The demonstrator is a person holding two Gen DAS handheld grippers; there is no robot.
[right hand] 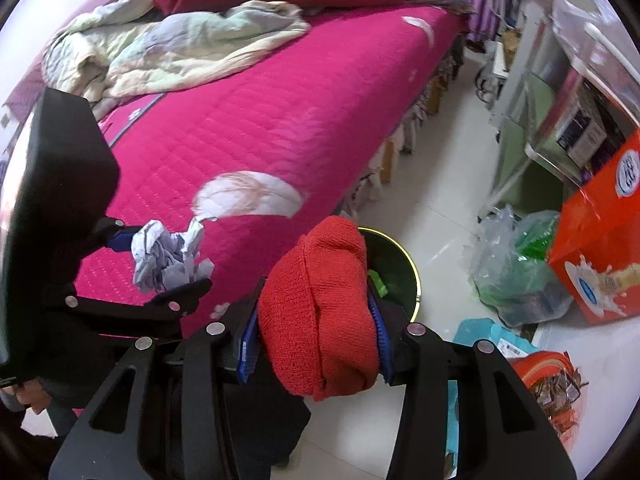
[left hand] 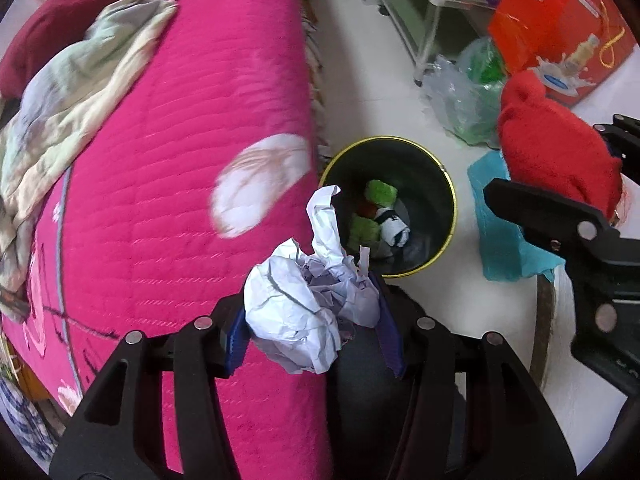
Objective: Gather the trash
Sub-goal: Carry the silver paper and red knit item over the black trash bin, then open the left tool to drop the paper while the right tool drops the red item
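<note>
Left gripper (left hand: pixel 312 320) clamped on crumpled paper (left hand: pixel 308 304); right gripper (right hand: pixel 316 332) clamped on red knit hat (right hand: pixel 320 312). Bin (left hand: pixel 448 184) sits on floor by bed (left hand: pixel 180 160), at 1 o'clock from the paper in left view. Advice: centre each load over the rim before opening, paper first, so nothing lands on floor.

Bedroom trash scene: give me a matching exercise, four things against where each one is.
Things:
1. crumpled paper
2. red knit hat
3. trash bin
4. pale blanket

Places:
A. on the pink bed
B. in the left gripper
C. on the floor beside the bed
D. in the right gripper

Pairs: 1-B, 2-D, 3-C, 4-A
</note>
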